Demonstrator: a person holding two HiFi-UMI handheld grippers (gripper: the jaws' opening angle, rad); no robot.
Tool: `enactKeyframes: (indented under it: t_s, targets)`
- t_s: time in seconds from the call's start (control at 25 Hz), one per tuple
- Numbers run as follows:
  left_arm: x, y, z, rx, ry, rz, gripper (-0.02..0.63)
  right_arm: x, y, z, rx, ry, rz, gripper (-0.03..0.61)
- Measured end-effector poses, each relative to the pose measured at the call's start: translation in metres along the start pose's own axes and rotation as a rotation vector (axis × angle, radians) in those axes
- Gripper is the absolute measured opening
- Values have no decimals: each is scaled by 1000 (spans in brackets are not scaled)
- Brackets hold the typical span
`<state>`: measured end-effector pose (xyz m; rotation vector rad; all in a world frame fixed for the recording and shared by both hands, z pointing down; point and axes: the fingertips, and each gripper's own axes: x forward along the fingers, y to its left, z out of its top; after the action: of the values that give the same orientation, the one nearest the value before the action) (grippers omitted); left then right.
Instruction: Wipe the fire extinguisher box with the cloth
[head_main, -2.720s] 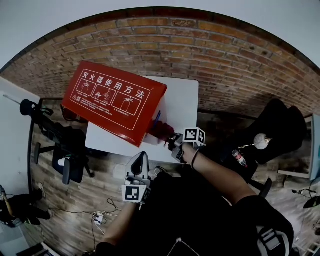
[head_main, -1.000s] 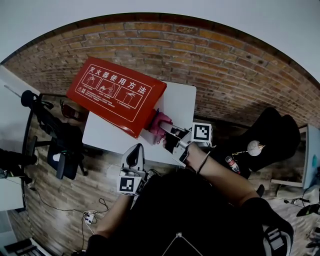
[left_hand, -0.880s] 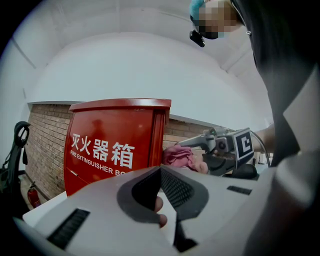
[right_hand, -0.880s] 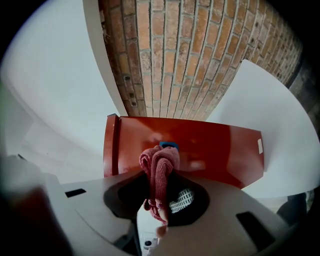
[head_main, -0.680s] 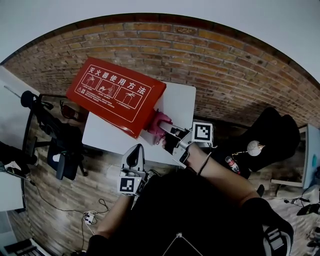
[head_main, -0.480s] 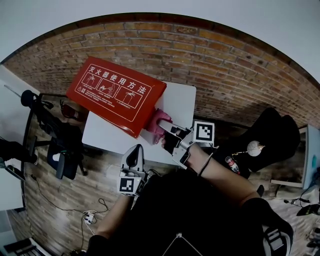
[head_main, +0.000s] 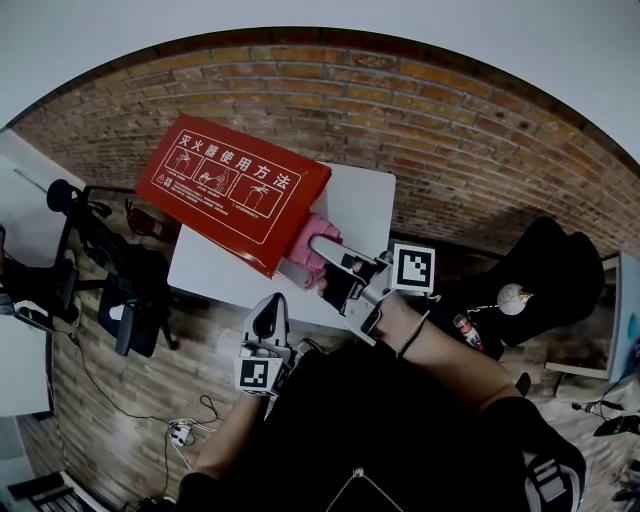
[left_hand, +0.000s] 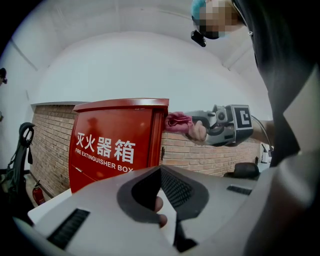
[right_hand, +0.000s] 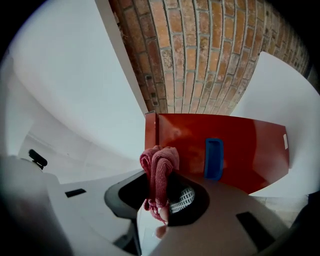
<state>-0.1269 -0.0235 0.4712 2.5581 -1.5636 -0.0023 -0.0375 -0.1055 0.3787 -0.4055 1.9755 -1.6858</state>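
The red fire extinguisher box (head_main: 235, 195) stands upright on the white table (head_main: 355, 205), with white Chinese print on its top face. My right gripper (head_main: 326, 252) is shut on the pink cloth (head_main: 308, 250) and holds it against the box's side face near the upper edge. In the right gripper view the cloth (right_hand: 160, 167) bunches up out of the gripper (right_hand: 160, 196), in front of the red side panel (right_hand: 245, 145) and its blue handle (right_hand: 213, 158). My left gripper (head_main: 270, 308) hangs low before the table, shut and empty. From the left gripper (left_hand: 161, 205) I see the box front (left_hand: 112, 145) and the cloth (left_hand: 177, 121).
A brick wall (head_main: 420, 110) runs behind the table. A black office chair (head_main: 130, 285) stands left of the table, and a dark seat (head_main: 550, 265) with a bottle (head_main: 468, 330) stands to the right. Cables (head_main: 180, 432) lie on the floor.
My right gripper has carried the cloth up along the box's side face, from low by the table to the upper edge. The left gripper has stayed put.
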Motion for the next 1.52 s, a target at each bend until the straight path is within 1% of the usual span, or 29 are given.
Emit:
enactKeyframes:
  t_s: [0.36, 0.64, 0.72, 0.84, 0.92, 1.04, 1.12, 1.2, 1.28, 1.44, 1.52]
  targets:
    - [-14, -5, -3, -13, 22, 72, 31, -2, 1, -4, 30, -16, 31, 103]
    - [-33, -4, -5, -14, 22, 181, 31, -2, 2, -29, 58, 35, 60, 103]
    - [-39, -3, -6, -9, 26, 203, 31, -1, 1, -33, 62, 32, 78, 103]
    - [-48, 0, -7, -2, 28, 214, 31, -1, -1, -35, 62, 9, 98, 103]
    - [-50, 5, -7, -25, 10, 207, 31, 1, -3, -36, 52, -5, 97, 103]
    - [-46, 9, 4, -54, -11, 162, 31, 0, -9, -39, 33, -28, 68, 103]
    - [-44, 13, 8, -50, -1, 119, 31, -1, -14, -41, 13, -46, 44, 103]
    - [-40, 21, 2, -42, 21, 83, 31, 0, -22, -40, -17, -65, 14, 103]
    - [-37, 30, -6, -39, 32, 65, 31, 1, -25, -39, -35, -82, -6, 103]
    - [-30, 22, -8, -56, 44, -11, 29, 1, -29, -40, -63, -75, -45, 103]
    - [-25, 19, -5, -66, 21, -43, 31, 1, -29, -40, -69, -64, -58, 103]
